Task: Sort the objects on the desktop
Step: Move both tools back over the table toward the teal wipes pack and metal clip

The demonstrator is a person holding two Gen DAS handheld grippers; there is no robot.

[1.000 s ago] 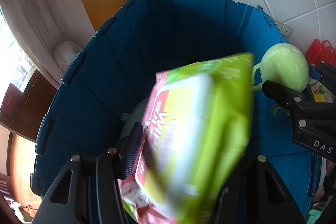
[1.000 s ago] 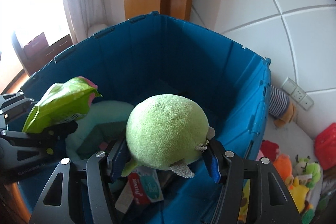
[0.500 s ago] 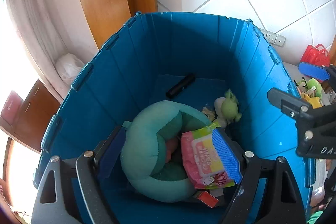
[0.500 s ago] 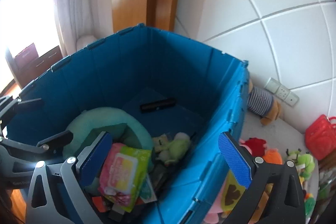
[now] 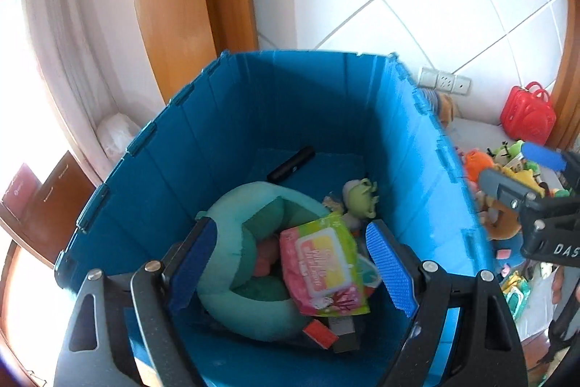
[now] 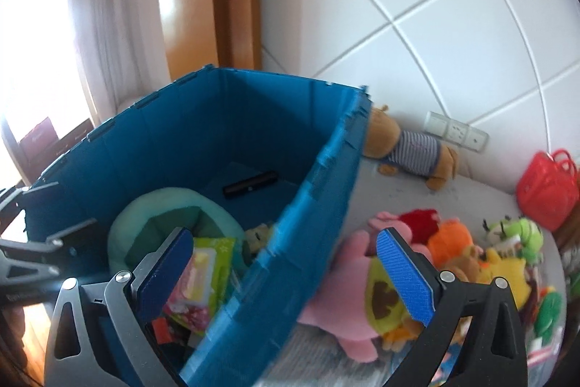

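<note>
A blue bin (image 5: pixel 253 104) holds a teal cushion (image 5: pixel 232 242), a pink-and-green wipes pack (image 5: pixel 322 263), a small green plush (image 5: pixel 359 198) and a black remote (image 5: pixel 290 164). My left gripper (image 5: pixel 290 267) is open and empty above the bin. My right gripper (image 6: pixel 286 272) is open and empty, straddling the bin's right wall (image 6: pixel 308 205). The wipes pack (image 6: pixel 206 267) and cushion (image 6: pixel 163 213) also show in the right wrist view.
Several plush toys lie on the white surface right of the bin: a pink one (image 6: pixel 344 278), an orange one (image 6: pixel 449 238), a striped bear (image 6: pixel 409 147). A red basket (image 6: pixel 547 191) stands at the far right. A tiled wall and wooden frame are behind.
Both grippers let go: the wipes pack and the green plush dropped into the bin. Both then opened wide and pulled back, the right one shifting rightward over the bin wall.
</note>
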